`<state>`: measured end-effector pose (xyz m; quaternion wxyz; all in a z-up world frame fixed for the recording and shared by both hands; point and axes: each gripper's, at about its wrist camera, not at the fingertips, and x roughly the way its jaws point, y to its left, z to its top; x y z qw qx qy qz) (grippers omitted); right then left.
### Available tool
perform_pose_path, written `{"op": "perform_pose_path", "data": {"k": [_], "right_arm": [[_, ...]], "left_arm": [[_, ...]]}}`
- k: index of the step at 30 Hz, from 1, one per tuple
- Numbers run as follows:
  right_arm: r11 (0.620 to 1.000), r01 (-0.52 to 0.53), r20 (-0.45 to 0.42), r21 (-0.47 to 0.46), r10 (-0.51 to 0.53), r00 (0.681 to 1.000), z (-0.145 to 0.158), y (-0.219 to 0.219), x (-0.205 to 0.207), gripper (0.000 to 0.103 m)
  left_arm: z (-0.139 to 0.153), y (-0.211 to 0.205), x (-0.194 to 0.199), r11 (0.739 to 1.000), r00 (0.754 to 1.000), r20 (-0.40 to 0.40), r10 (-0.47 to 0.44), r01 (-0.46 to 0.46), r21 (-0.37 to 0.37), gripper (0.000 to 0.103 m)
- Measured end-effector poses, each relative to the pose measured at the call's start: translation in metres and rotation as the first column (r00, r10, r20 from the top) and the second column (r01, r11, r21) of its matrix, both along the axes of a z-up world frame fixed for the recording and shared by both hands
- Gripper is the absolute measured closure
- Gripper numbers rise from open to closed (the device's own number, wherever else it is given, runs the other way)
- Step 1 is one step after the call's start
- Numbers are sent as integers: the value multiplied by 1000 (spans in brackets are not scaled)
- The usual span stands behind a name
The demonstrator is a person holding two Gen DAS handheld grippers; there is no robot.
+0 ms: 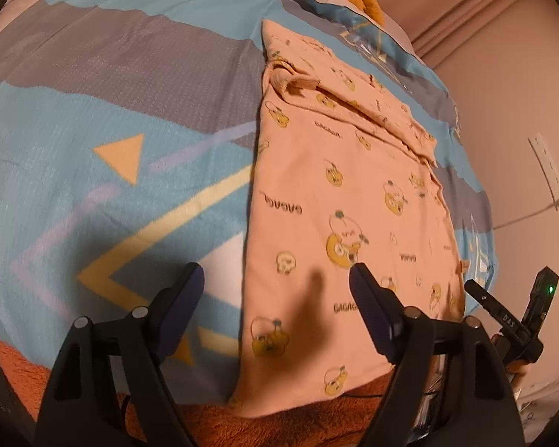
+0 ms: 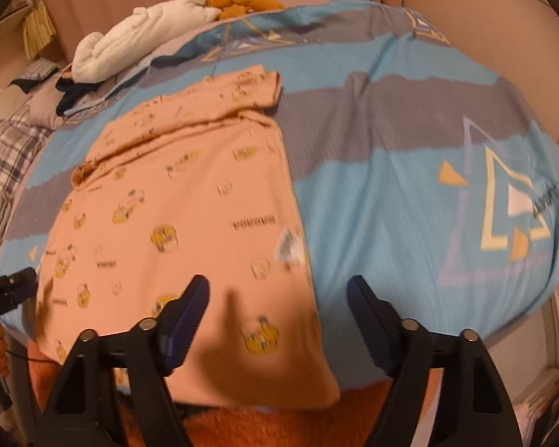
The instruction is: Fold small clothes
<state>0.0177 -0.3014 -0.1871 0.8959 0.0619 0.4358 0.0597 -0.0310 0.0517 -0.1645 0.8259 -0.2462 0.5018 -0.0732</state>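
The pink shirt [image 1: 339, 193] lies flat on the blue quilt [image 1: 93, 186], already folded lengthwise into a long strip, with a sleeve doubled across its far end. Its near hem hangs just over the quilt's edge onto an orange blanket [image 1: 242, 428].

The left gripper [image 1: 275, 272] hovers above the shirt's near left corner, jaws wide apart and holding nothing; one finger is over the shirt, the other over bare quilt. The right gripper [image 2: 277, 285] hovers above the shirt's near right corner, likewise wide open and empty, straddling the shirt's right edge.

The likely next move is to pinch both near corners and carry the hem toward the far end. Risks from here:

- The shirt is layered; a shallow pinch could take only the top layer, and the fold would peel open.
- A deep pinch could catch the quilt under the shirt and drag it along.
- If one gripper closes beside the shirt's edge rather than on it, one corner lifts alone and the fold skews.
- The loose sleeve at the far end could slide off if the shirt is tugged.

The right view is blurred, so exact height over the shirt is unclear.
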Motion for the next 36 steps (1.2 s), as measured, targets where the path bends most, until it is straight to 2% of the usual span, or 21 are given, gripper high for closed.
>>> {"op": "perform_pose_path", "data": {"k": [8,11,13,15,17,18,19,20,21,22,24,26,30,32,36], "right_arm": [[999,21,-89,34,-18,996,-16,-12,-16,45],[999,19,-105,30,-16,994,-19,-14,-19,48],[999,4,-131,44,1,991,-22,-13,-20,58],[999,-16,-144,37,21,989,-24,-12,-21,59],[1000,-20,-151,20,23,988,-26,-9,-21,63],[1000,-25,-156,15,27,987,-27,-8,-20,71],[999,-33,-159,9,34,987,-28,-6,-19,78],[999,-42,-160,2,41,986,-27,-4,-19,81],[999,-54,-160,-6,52,986,-27,-1,-18,87],[997,-70,-160,-14,67,985,-26,1,-18,91],[996,-91,-160,-22,87,983,-23,4,-17,94],[993,-116,-149,28,119,982,-17,5,-17,95],[983,-120,-114,140,136,984,-5,0,-9,95],[970,-113,-85,214,133,987,3,-2,-3,96],[966,-114,-11,233,120,993,18,-1,10,96]], "left_arm": [[-6,-12,-10,996,996,-27,-81,81,22,34],[-9,-13,-12,994,993,-49,-112,111,-9,39],[-11,-15,-13,991,989,-63,-136,135,-20,40],[-12,-20,-15,984,982,-68,-176,175,-21,42],[-14,-23,-16,983,980,-73,-185,184,-22,52],[-15,-23,-15,984,981,-80,-180,178,-20,66],[-16,-24,-14,985,981,-87,-173,172,-15,85],[-17,-24,-13,985,980,-95,-175,175,-10,92],[-18,-25,-13,983,978,-99,-184,183,-22,96],[-19,-25,-12,983,978,-101,-182,180,-27,95],[-16,-25,-13,985,981,-96,-171,168,-33,96],[-11,-22,-13,985,983,-81,-164,158,-69,97],[-1,-15,-7,971,987,-45,-156,145,-191,97],[2,-15,-2,973,988,-43,-148,137,-184,97],[14,-9,10,964,993,9,-118,117,-240,97]]}}
